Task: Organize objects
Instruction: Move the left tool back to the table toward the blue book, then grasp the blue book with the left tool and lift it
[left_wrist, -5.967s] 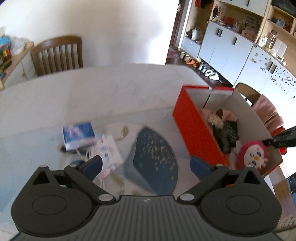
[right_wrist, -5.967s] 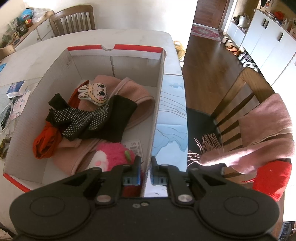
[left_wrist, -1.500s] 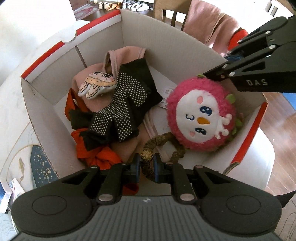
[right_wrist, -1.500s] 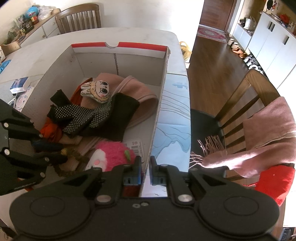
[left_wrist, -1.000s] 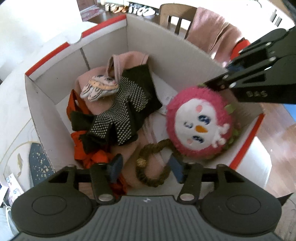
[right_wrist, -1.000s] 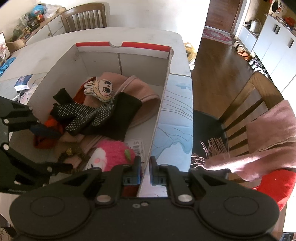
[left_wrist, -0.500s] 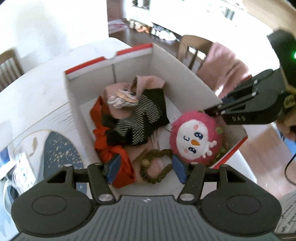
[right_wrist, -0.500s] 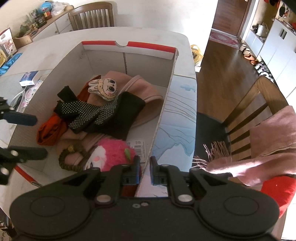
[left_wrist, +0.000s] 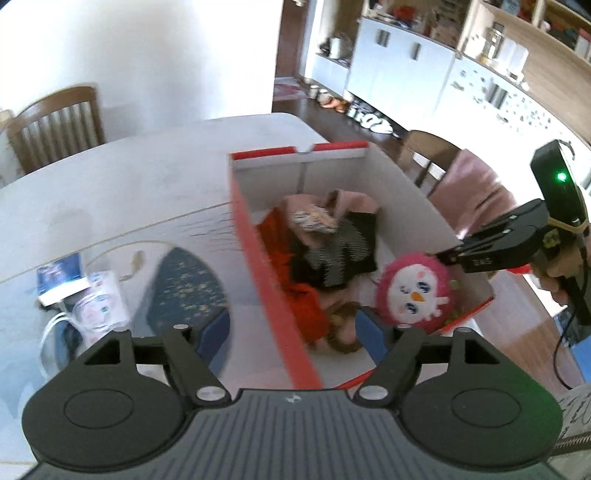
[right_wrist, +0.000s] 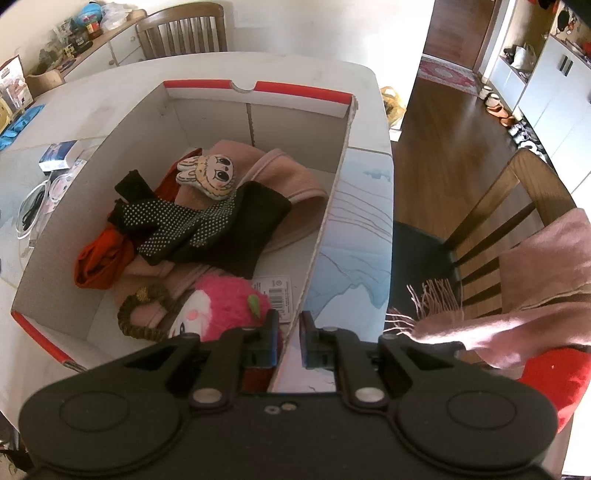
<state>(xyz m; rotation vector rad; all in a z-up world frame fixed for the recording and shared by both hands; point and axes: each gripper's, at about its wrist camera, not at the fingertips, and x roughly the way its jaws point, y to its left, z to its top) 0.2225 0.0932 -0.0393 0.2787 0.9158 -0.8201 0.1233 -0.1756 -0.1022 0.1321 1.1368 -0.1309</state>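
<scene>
The red and white box (right_wrist: 334, 184) sits on the pale surface (left_wrist: 129, 184), and everything I am sorting lies inside it. At its near end I see the pink plush toy (right_wrist: 225, 301) with the brown beaded loop (right_wrist: 142, 310) just beside it, touching pink cloth. Farther in lie the black dotted gloves (right_wrist: 207, 225), an orange cloth (right_wrist: 103, 258) against the left wall, a folded pink garment (right_wrist: 291, 192) and the small bunny-faced plush (right_wrist: 208, 175) resting on top of the pile.

My right gripper (right_wrist: 287, 338) has its fingers (right_wrist: 269, 341) drawn narrow onto the box's right wall, one inside and one outside, pinching the cardboard edge. My left gripper (left_wrist: 291, 330) hangs above the box's left wall, its fingers (left_wrist: 369, 334) opening and wide apart with nothing gripped; the wall only shows in the gap below them.

To the left of the box, on the surface, I make out a dark blue speckled mat (left_wrist: 184, 284), a small blue packet (left_wrist: 61, 275) and a white cable (left_wrist: 50, 332). A chair draped with a pink scarf (right_wrist: 535, 280) stands to the box's right.
</scene>
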